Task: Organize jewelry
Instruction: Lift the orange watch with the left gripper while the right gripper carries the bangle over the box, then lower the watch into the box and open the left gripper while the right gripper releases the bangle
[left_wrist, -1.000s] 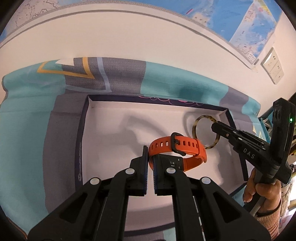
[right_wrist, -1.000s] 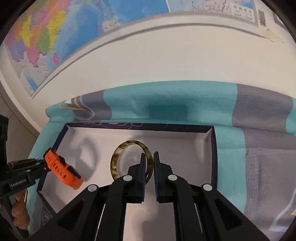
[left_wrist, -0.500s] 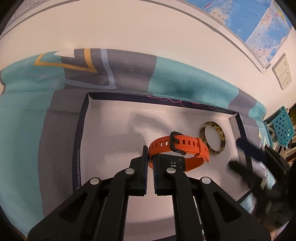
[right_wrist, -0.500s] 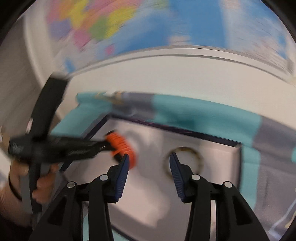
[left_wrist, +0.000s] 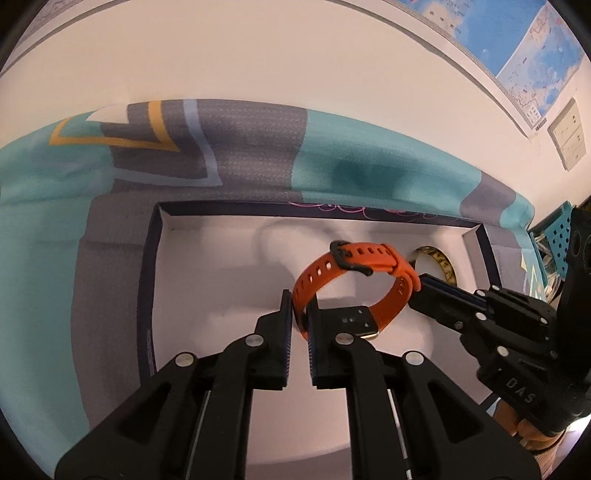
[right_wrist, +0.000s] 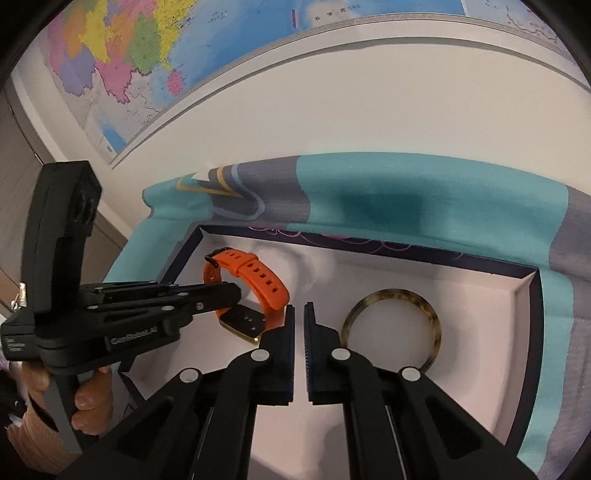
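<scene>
Inside the white box (left_wrist: 192, 295), left gripper (left_wrist: 300, 314) clamps the orange watch (left_wrist: 354, 280) strap. Right gripper (right_wrist: 299, 325) fingers nearly together, holding nothing, touching the strap. Tortoiseshell bangle (right_wrist: 391, 325) lies beside.

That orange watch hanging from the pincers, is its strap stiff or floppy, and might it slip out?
The orange watch probably has a springy rubbery strap: pinched by the left gripper, its buckled loop holds an open oval rather than drooping. It looks light, since a thin pinch carries it. Slipping seems unlikely, though the right gripper, nearly shut beside the strap, could nudge it.
</scene>
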